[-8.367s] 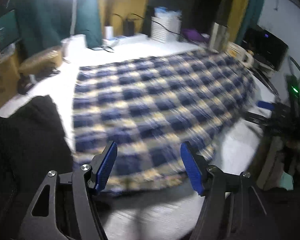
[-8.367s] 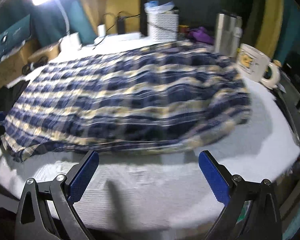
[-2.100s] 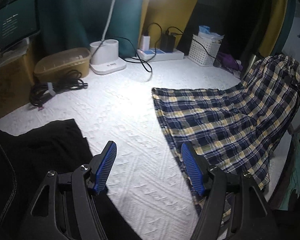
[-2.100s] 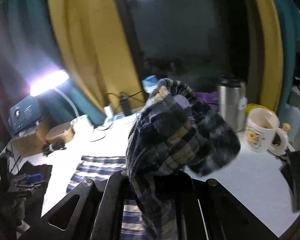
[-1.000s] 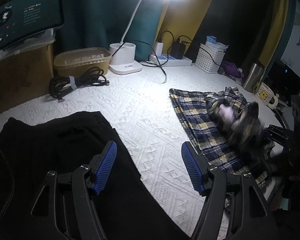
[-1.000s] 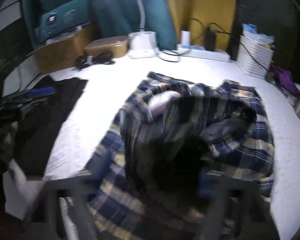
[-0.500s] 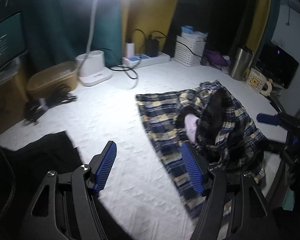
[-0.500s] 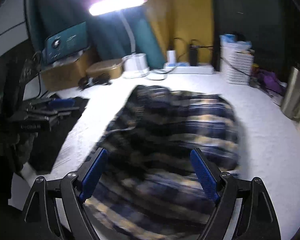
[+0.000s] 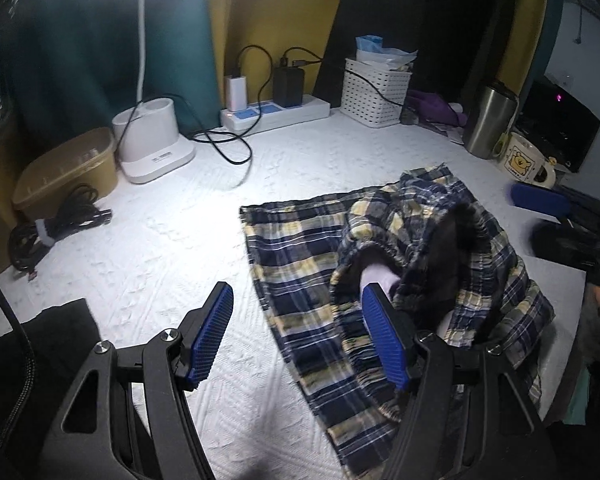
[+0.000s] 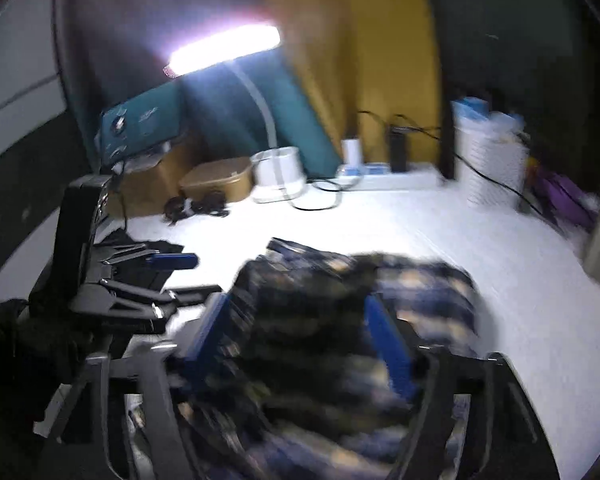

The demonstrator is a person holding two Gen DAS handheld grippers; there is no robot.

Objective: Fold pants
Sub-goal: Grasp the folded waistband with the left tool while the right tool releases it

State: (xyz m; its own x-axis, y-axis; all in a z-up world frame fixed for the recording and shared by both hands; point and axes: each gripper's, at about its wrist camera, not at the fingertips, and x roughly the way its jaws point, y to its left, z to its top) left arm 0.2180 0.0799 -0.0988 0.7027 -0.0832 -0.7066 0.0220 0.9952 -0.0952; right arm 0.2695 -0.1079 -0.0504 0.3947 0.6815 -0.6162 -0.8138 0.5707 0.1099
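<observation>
Blue, yellow and white plaid pants (image 9: 308, 264) lie on the white table cover, with one end heaped up in a rumpled mound (image 9: 432, 248). My left gripper (image 9: 298, 336) is open and empty, just above the table at the pants' near left edge. My right gripper (image 10: 300, 344) is open over the pants (image 10: 340, 304) in its blurred view. Its blue pad (image 9: 540, 200) shows at the right in the left wrist view. My left gripper's blue pad (image 10: 172, 260) shows at the left of the right wrist view.
A black garment (image 9: 32, 356) lies at the near left. At the back stand a lamp base (image 9: 152, 148), a power strip (image 9: 276, 114), a white basket (image 9: 376, 88), a steel tumbler (image 9: 490, 120) and a mug (image 9: 524, 160). A tan box (image 9: 68, 172) and coiled cable (image 9: 56, 228) sit left.
My right gripper has let go of the pants and dropped them in a heap on the table; it now hovers open over them. My left gripper has shifted slightly.
</observation>
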